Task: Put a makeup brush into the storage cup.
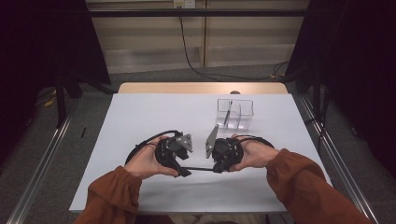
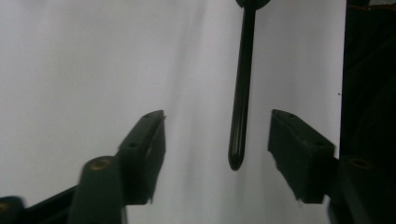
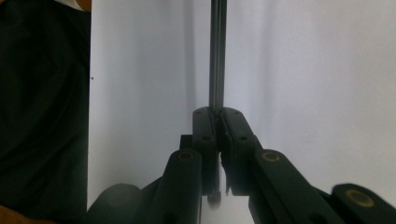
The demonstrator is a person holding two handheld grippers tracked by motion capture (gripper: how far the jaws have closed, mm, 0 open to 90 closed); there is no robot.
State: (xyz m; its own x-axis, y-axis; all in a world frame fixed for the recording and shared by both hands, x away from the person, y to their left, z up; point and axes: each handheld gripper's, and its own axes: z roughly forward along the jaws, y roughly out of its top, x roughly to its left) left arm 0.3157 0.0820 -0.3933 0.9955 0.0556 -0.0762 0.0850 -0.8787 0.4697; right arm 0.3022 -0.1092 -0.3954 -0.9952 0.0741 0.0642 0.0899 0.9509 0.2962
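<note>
My right gripper (image 3: pixel 218 122) pinches one end of a thin black pen (image 3: pixel 217 56); its other end hangs between my left gripper's (image 2: pixel 217 135) spread jaws, untouched. No writing is legible. Below lies a white table (image 1: pixel 140 116) holding a clear container (image 1: pixel 235 113); grey floor (image 1: pixel 154 74) beyond.

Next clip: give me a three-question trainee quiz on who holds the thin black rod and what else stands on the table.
1. True or false: the right gripper is clamped on the thin black rod.
2. Multiple choice: in the left gripper view, the left gripper has its jaws
A. pressed on the rod's tip
B. apart, with the rod's rounded tip between them, untouched
C. shut on nothing
3. Short answer: what stands on the white table beyond the right hand?

Key: 1 true. 2 B. 3 a clear plastic box with compartments, with a dark stick leaning inside.
</note>
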